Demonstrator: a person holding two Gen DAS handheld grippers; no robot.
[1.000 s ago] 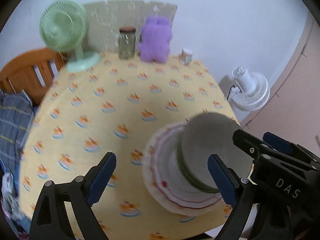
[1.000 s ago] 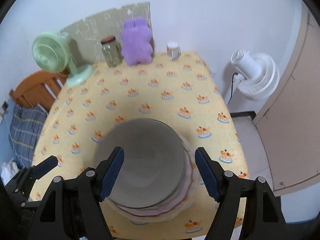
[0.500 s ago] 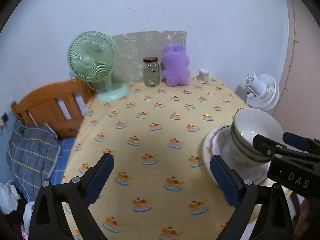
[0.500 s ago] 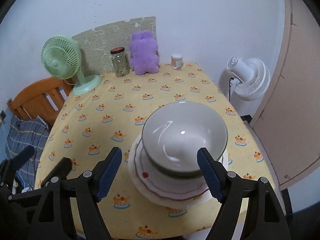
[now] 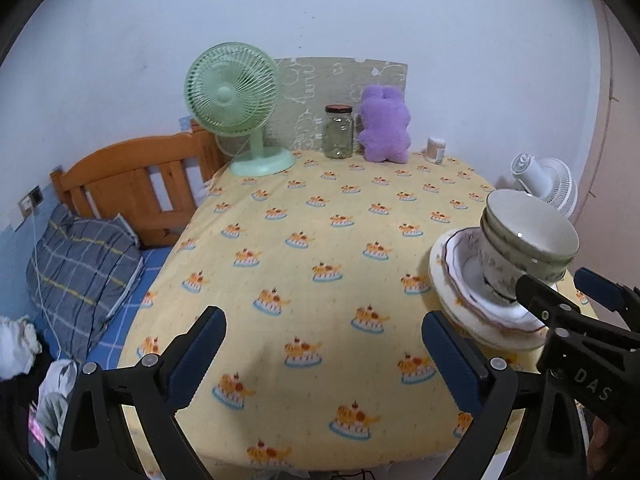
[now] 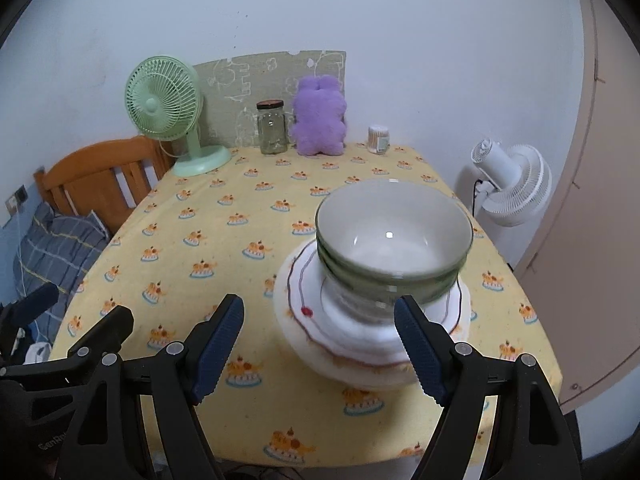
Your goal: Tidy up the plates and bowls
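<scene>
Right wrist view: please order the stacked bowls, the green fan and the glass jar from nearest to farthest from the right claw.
1. Stacked bowls, just ahead of the right claw.
2. Green fan, far left.
3. Glass jar, at the back; nearly level with the fan.

Pulled both my tools back from stacked bowls and plates: right tool was straddling them, now short of stack. Jaws of both just widened, nothing between; left tool over bare tabletop.

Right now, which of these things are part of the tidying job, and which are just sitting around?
Part of the job:
- stacked bowls
- plates beneath them

Just sitting around:
- green fan
- glass jar
- purple plush toy
- small container
- white fan
</scene>
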